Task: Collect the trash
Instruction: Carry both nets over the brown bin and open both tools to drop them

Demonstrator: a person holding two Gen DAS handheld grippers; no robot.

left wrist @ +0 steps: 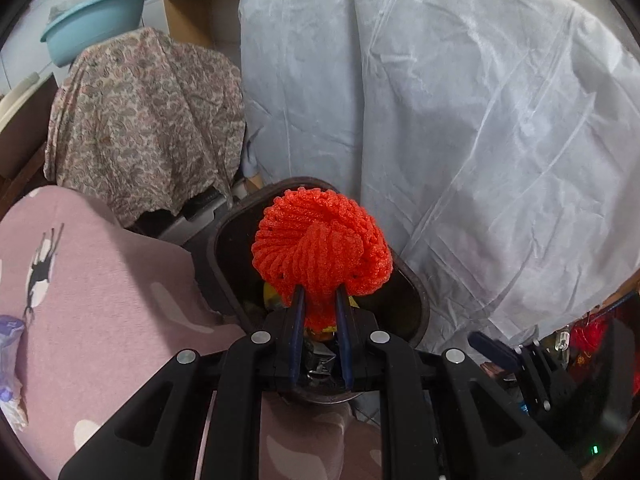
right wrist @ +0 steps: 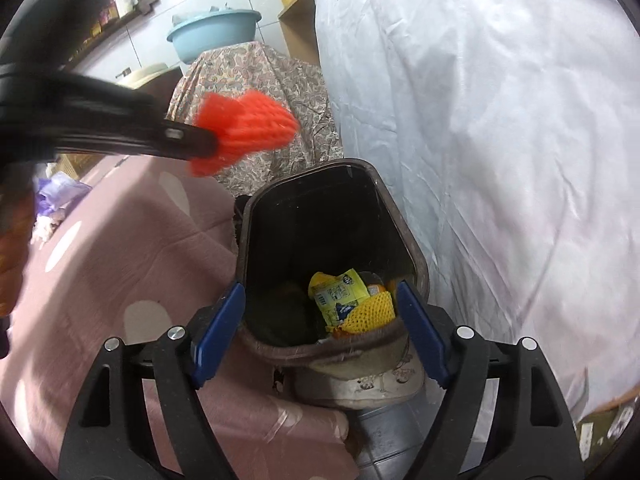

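Note:
My left gripper (left wrist: pixel 320 300) is shut on a red foam fruit net (left wrist: pixel 322 246), which it holds above the dark brown trash bin (left wrist: pixel 224 248). From the right wrist view the same red foam net (right wrist: pixel 244 130) hangs blurred at the tip of the left gripper (right wrist: pixel 208 142), up and left of the trash bin (right wrist: pixel 404 232). My right gripper (right wrist: pixel 320 332) stands open over the bin's near rim with nothing between its blue pads (right wrist: pixel 218 334). Inside the bin lie a yellow wrapper (right wrist: pixel 338 294) and a yellow foam net (right wrist: pixel 374 308).
A pink patterned cloth (right wrist: pixel 120 280) covers the surface left of the bin, with a purple-white plastic wrapper (right wrist: pixel 56 196) on it. White sheeting (right wrist: pixel 500 140) drapes at the right. Behind stand a paisley-covered object (left wrist: pixel 140 120), a light blue basin (left wrist: pixel 92 20) and a wooden shelf (left wrist: pixel 192 12).

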